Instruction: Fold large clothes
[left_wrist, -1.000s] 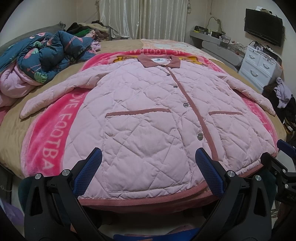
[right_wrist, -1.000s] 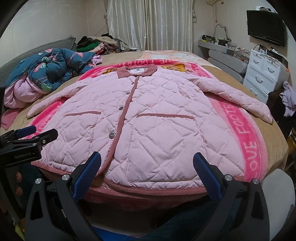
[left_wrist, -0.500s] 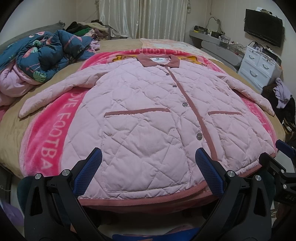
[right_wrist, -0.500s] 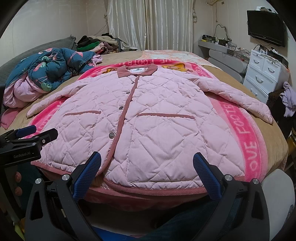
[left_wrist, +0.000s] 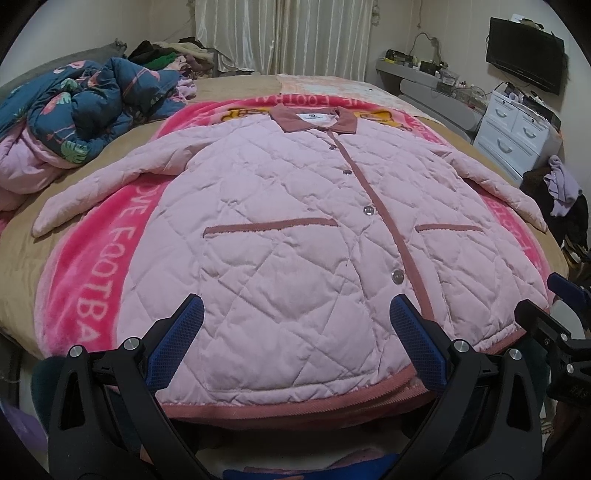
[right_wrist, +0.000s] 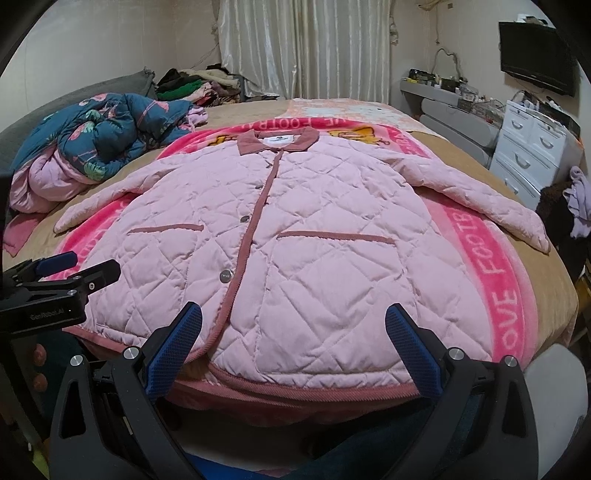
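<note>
A wide bed (left_wrist: 229, 83) fills the room, its tan cover under a pink blanket (left_wrist: 92, 280) with white lettering. Spread flat on that blanket lies the pink quilted jacket (left_wrist: 295, 236), buttoned, collar (left_wrist: 314, 120) at the far end, sleeves out to both sides, hem at the near edge. A blue flowered quilt (right_wrist: 107, 136) is heaped at the far left. The left claw (left_wrist: 297, 339) and right claw (right_wrist: 293, 343) hang just above the hem, each spread wide, holding nothing.
</note>
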